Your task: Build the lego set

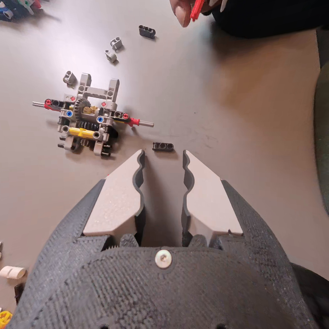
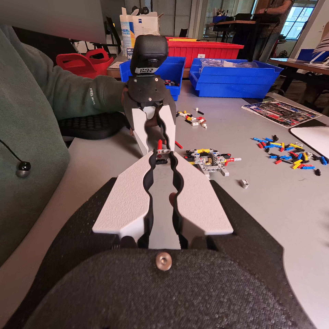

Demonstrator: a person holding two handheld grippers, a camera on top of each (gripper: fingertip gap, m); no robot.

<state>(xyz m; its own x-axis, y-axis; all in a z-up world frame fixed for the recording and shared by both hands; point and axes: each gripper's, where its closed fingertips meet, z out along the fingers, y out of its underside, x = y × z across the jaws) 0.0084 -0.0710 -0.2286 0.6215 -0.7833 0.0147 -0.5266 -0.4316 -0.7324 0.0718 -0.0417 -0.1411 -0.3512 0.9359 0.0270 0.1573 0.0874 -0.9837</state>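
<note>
The part-built Lego assembly [image 1: 89, 117] of grey frames, gears, a yellow axle and red pins lies on the grey table [image 1: 231, 124]; it also shows in the right wrist view [image 2: 210, 159]. My left gripper [image 1: 163, 153] is open and empty, its tips just short of a small black beam [image 1: 162, 146]. My right gripper [image 2: 162, 154] is shut on a small grey connector [image 2: 162, 153] with a red axle [image 2: 159, 143] standing up from it, held above that black beam [image 2: 162, 161]. The left gripper's white fingers [image 2: 138, 124] stand open just behind it.
Loose grey connectors [image 1: 116, 42] and another black beam [image 1: 146, 30] lie beyond the assembly. A pile of coloured pins [image 2: 292, 156], a smaller pile [image 2: 192, 119], a booklet [image 2: 281, 112] and blue bins [image 2: 231, 78] sit farther off. A green sleeve [image 2: 53, 92] is at left.
</note>
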